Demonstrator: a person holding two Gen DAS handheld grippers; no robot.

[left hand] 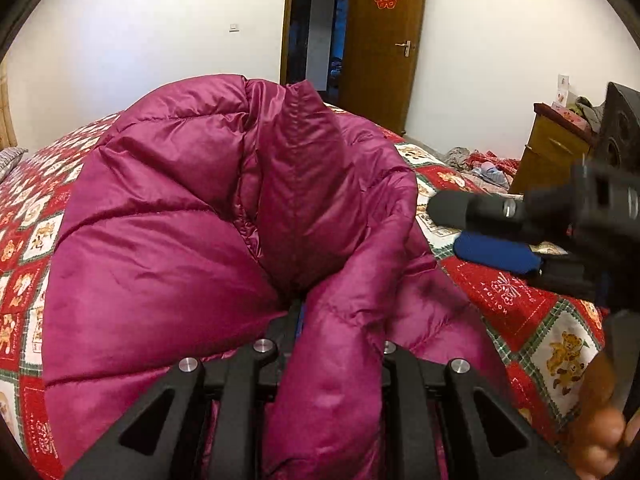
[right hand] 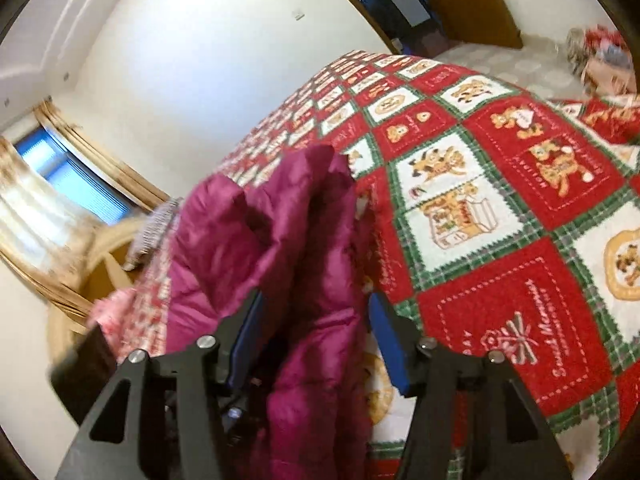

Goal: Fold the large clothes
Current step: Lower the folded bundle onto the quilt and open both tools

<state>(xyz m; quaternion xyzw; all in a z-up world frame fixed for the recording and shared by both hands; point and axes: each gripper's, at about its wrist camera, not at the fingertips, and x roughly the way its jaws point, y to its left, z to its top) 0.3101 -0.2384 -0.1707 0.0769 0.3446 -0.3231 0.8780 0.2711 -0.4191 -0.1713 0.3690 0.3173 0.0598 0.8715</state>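
Left claw is clamped tight on a fold of the magenta puffer jacket, and the fabric bunches up right over its fingers, so the fingertips themselves are buried. From there the jacket billows up and away in a big quilted hump over the bed quilt, the red, white and green one with the teddy-bear squares.

Over on the other side, the right claw stands spread, its blue pads parted; no earlier view to compare. A ridge of the jacket runs up between the two fingers, lying against the left one and clear of the right pad, so nothing is gripped there. In the left wrist view that same right claw shows at the right edge, just beside the jacket's edge, black finger above blue pad, with a hand blurred in the lower corner.

Around them: a wooden door ajar with a red paper cutting on it, a wooden cabinet against the white wall, loose clothes heaped at the far side of the bed. The right wrist view catches a curtained window and a rattan chair, all motion-blurred.
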